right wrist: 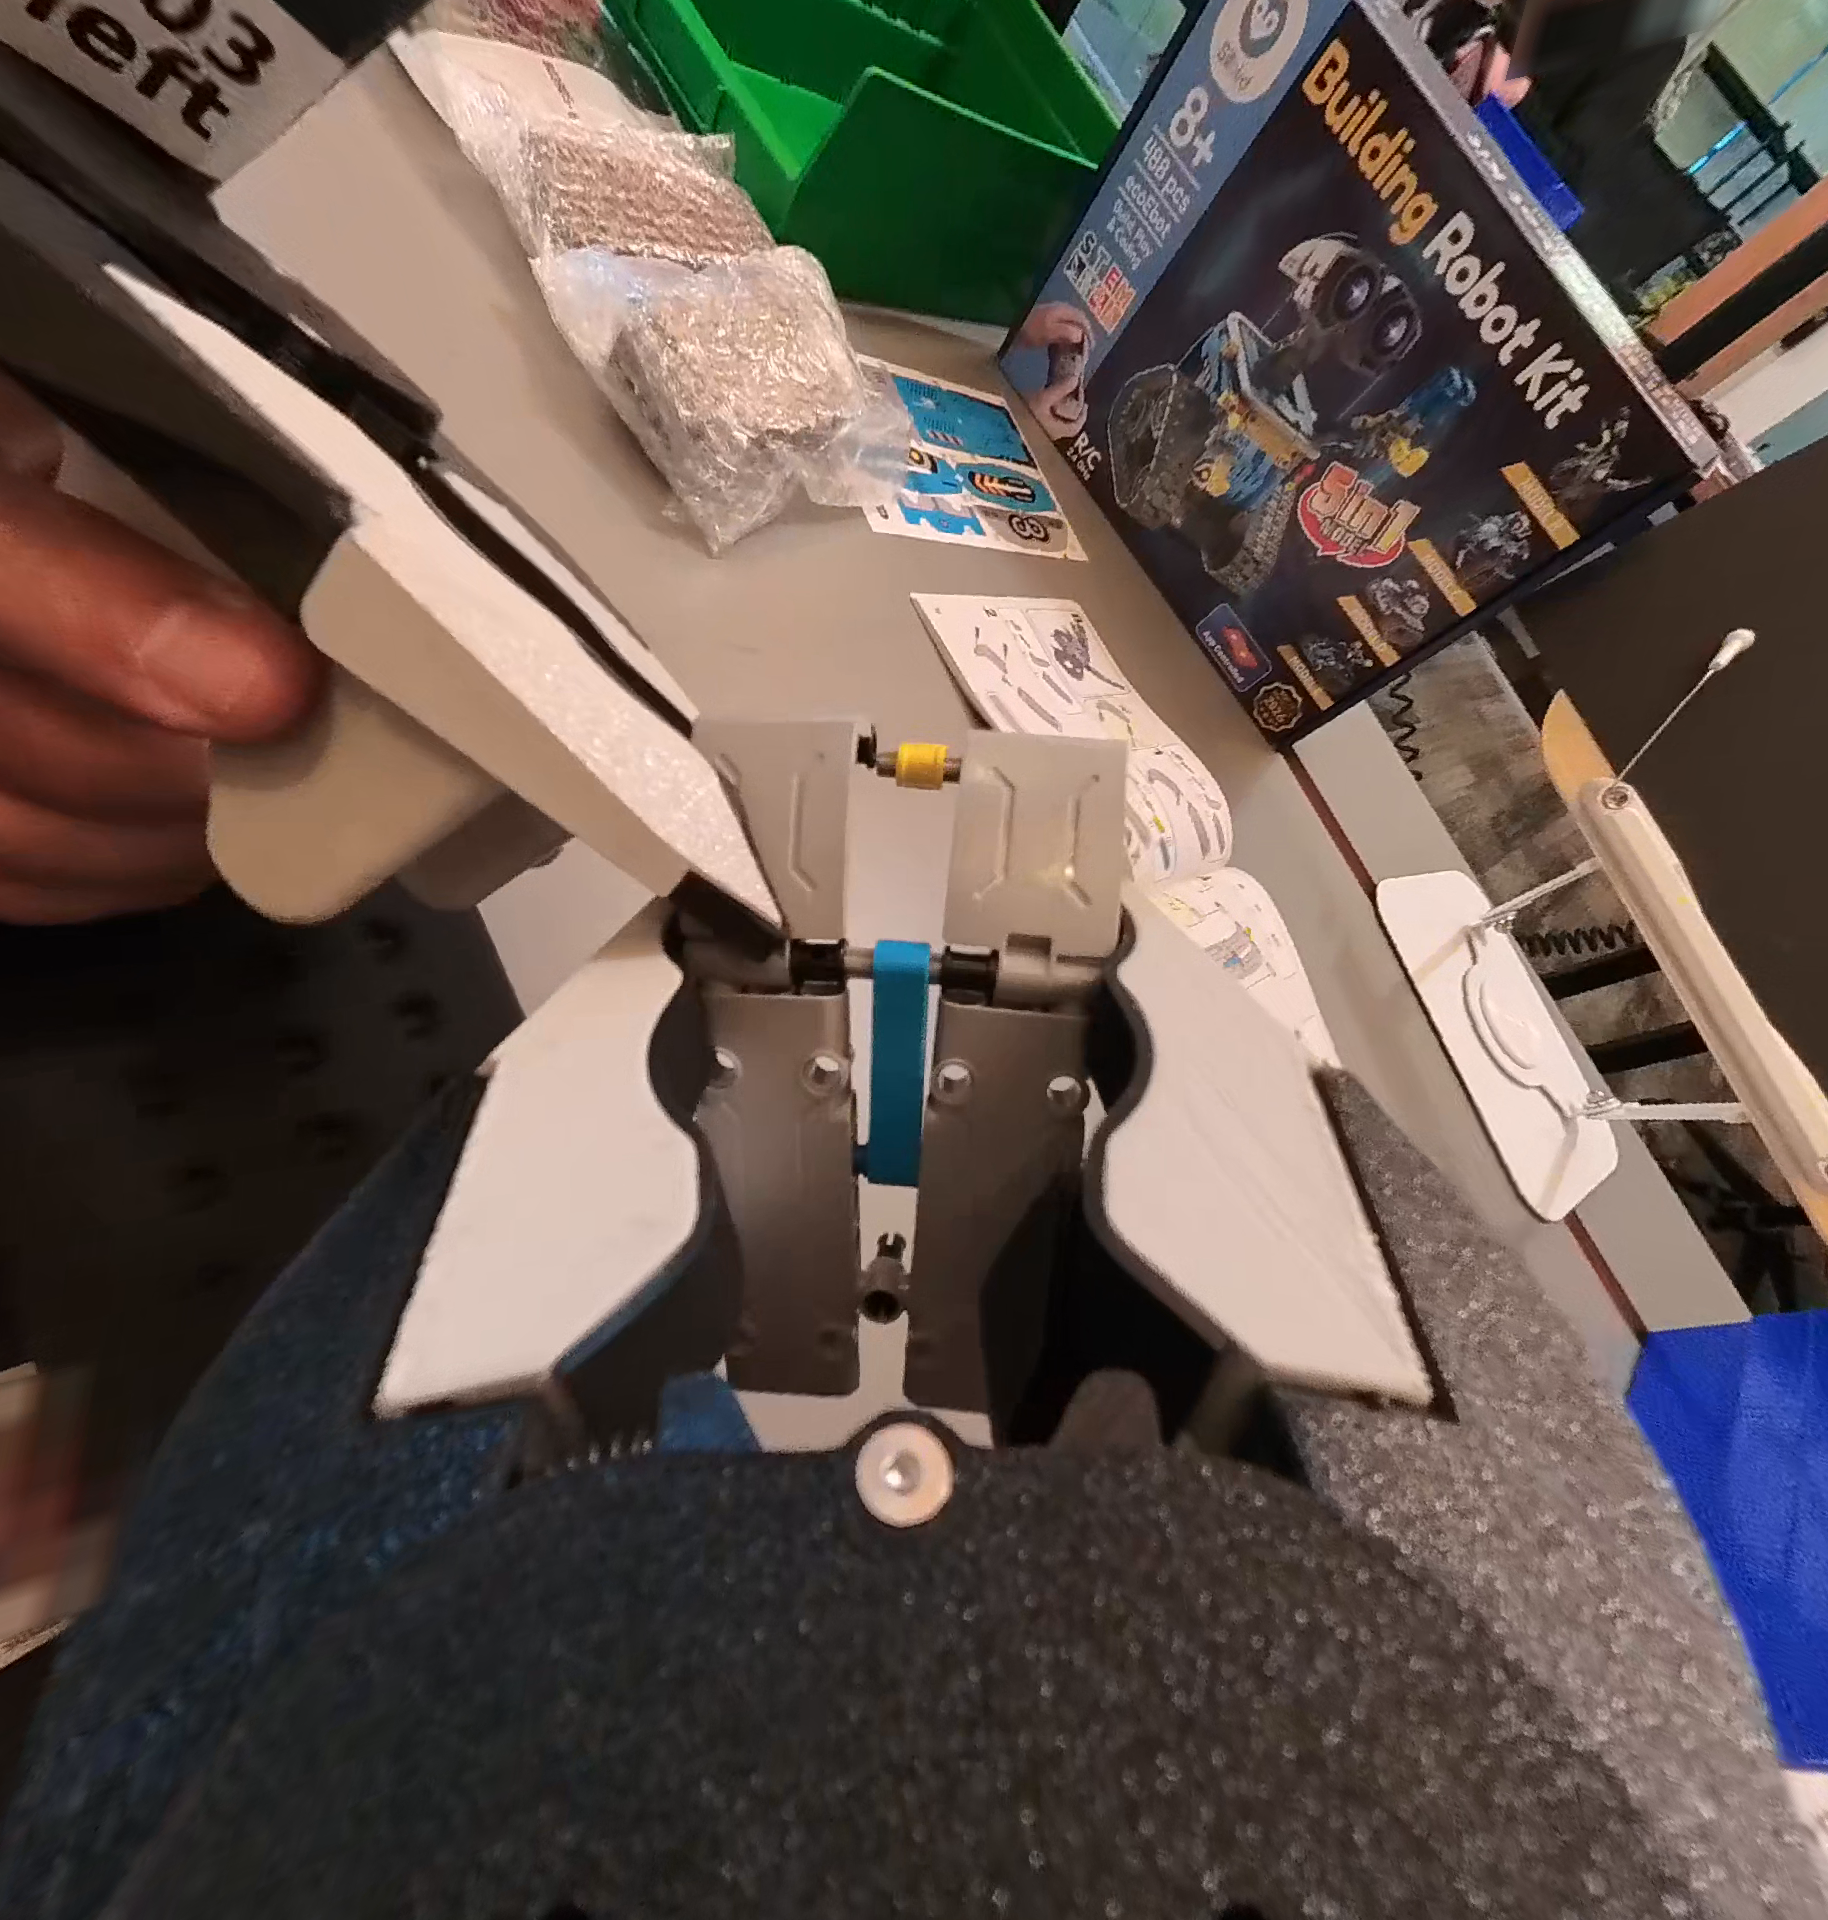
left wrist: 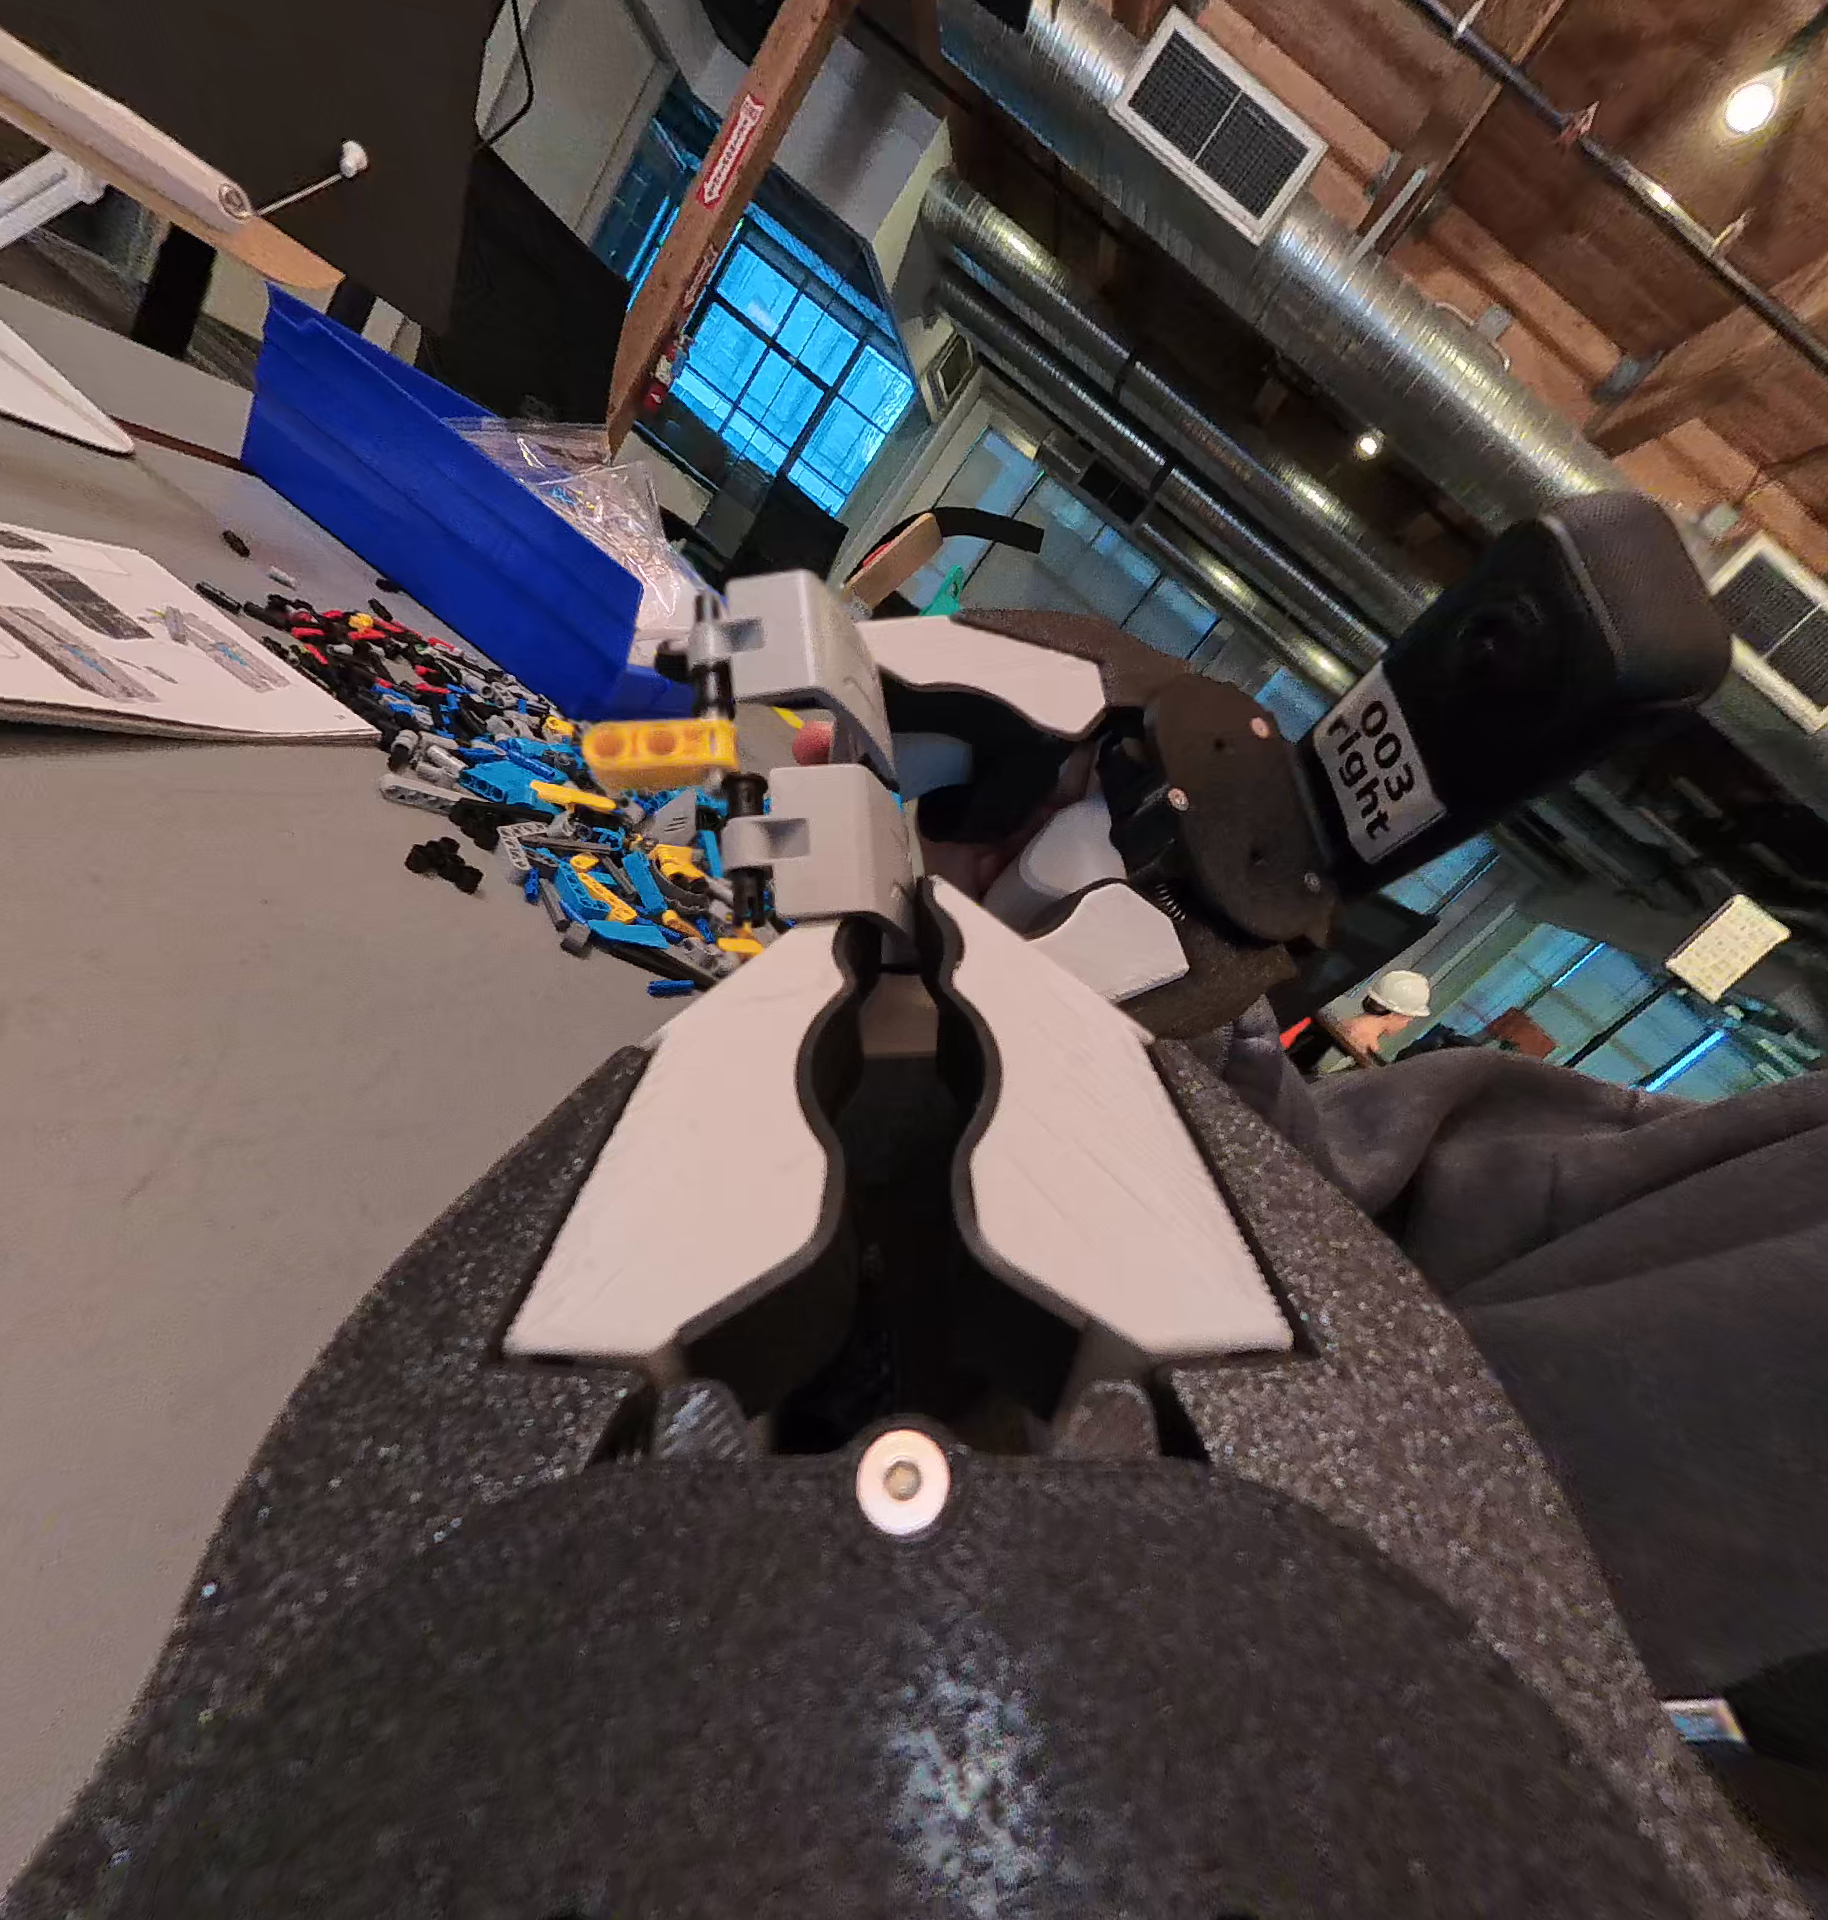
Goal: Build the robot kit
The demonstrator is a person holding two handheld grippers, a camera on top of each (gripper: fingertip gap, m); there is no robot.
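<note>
A grey panel assembly (right wrist: 796, 1164) with a blue beam (right wrist: 899, 1049) and a yellow bush (right wrist: 920, 769) on its axles sits between the fingers of my right gripper (right wrist: 899, 956), which is shut on it. My left gripper (left wrist: 894, 930) is shut on the edge of one of the assembly's grey panels (left wrist: 837, 842). In the right wrist view the left gripper (right wrist: 744, 873) comes in from the upper left and pinches the upper left panel. In the left wrist view the right gripper (left wrist: 889, 769) holds the assembly from the right, and a yellow beam (left wrist: 661, 748) sticks out on a black axle.
A pile of small blue, yellow and black parts (left wrist: 577, 800) lies on the grey table (left wrist: 214, 1039), beside a blue bin (left wrist: 422, 488) and an open booklet (left wrist: 89, 623). The kit box (right wrist: 1357, 364), green bins (right wrist: 889, 135), a bubble-wrapped bag (right wrist: 712, 343) and paper sheets (right wrist: 1045, 655) stand farther back. My right fingertips sit around 4 cm from my left ones.
</note>
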